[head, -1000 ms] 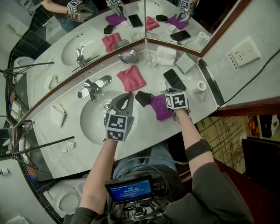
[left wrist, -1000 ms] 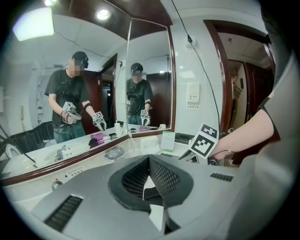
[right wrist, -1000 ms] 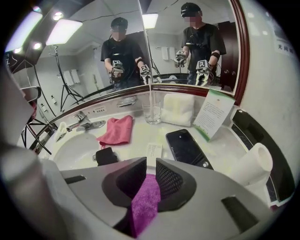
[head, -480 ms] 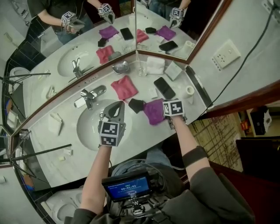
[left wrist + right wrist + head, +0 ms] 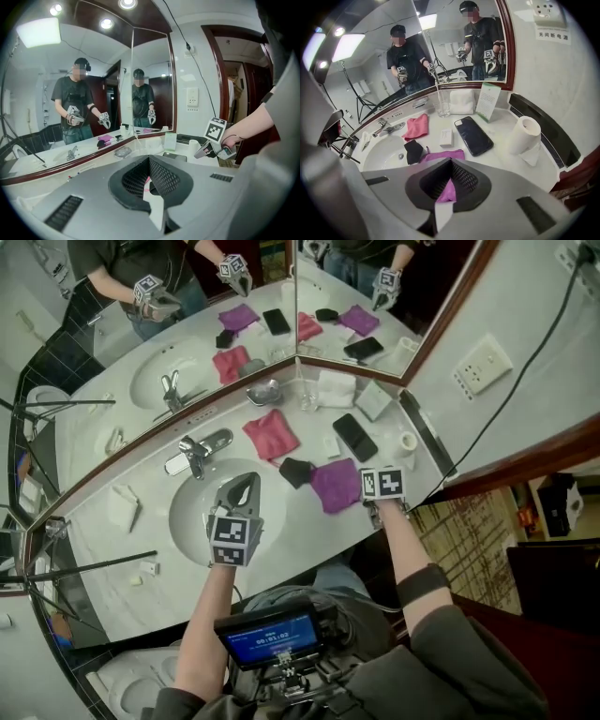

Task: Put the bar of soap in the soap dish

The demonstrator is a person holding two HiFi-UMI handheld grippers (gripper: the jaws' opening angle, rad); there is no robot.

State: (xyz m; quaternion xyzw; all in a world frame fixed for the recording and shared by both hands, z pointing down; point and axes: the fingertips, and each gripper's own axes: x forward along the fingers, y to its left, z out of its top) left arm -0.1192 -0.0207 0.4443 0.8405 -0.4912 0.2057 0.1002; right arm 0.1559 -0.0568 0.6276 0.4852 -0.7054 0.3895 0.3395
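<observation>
Meeting at their tips, the jaws of the right gripper [image 5: 451,160] are fully together. The purple cloth [image 5: 440,155] shows through the gap behind them, and it looks to be lying underneath, not pinched. The left gripper [image 5: 149,158] is likewise closed on nothing and hangs over the basin [image 5: 202,512].

The small white packet [image 5: 446,137], which I take for the bar of soap, lies flat on the surface [image 5: 291,514]. It is straight ahead of the right jaws, just past the purple cloth and just beside the phone [image 5: 473,136]. Its long axis runs roughly away from those jaws, so they would close across its narrow width. The right hand is clearly nearer.

The soap dish [image 5: 265,392] sits empty farther back by the mirror corner, left of the soap and beyond the pink cloth [image 5: 272,435].
</observation>
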